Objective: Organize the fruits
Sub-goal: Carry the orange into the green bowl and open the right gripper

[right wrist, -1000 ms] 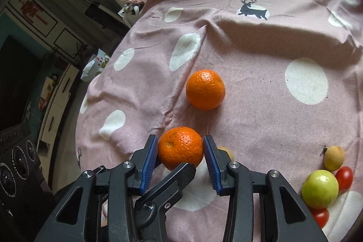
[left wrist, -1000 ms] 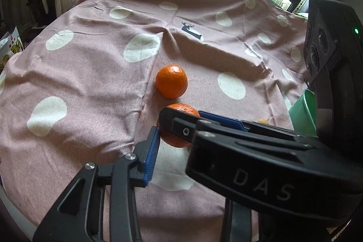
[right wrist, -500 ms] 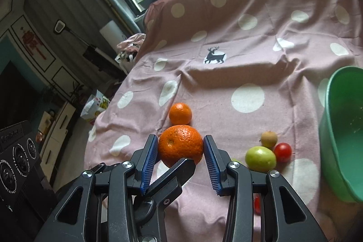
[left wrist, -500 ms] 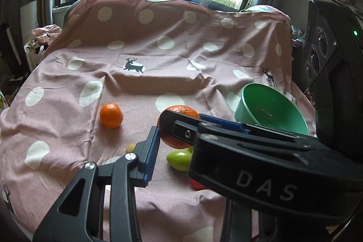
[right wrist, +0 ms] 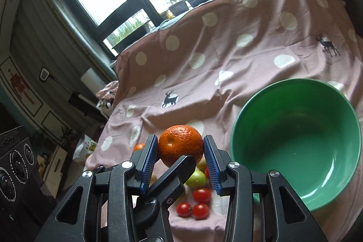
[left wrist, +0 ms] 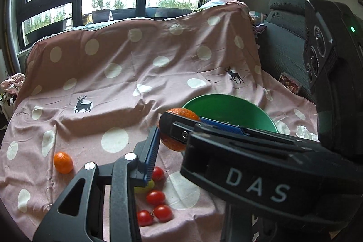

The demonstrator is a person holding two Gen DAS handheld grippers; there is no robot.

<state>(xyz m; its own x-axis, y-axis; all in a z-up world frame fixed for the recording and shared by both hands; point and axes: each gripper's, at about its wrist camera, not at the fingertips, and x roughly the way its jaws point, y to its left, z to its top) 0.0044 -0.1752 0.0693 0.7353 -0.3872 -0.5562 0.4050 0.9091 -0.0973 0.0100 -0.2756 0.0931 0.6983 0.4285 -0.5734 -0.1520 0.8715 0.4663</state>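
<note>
A large orange point(right wrist: 180, 144) hangs in the air between the blue pads of my right gripper point(right wrist: 180, 151), which is shut on it. One black finger point(right wrist: 179, 169) of the left gripper crosses in front of the orange from below. In the left wrist view the orange point(left wrist: 181, 113) sits against my left gripper's point(left wrist: 179, 140) left pad, while its other finger is hidden behind the right gripper's finger point(left wrist: 177, 126). The green bowl point(right wrist: 295, 140) stands just right of the orange and holds nothing. It shows behind the orange point(left wrist: 226, 106) in the left wrist view.
On the pink dotted cloth point(left wrist: 113, 106) lie a small orange point(left wrist: 63, 162), a green fruit point(right wrist: 197, 177) and several cherry tomatoes point(left wrist: 155, 196) below the grippers. A dark chair point(left wrist: 288, 42) stands at the right. Windows run along the back.
Both grippers have risen and swung to the right with the orange, away from the small orange. The green bowl and the tomatoes have come into view.
</note>
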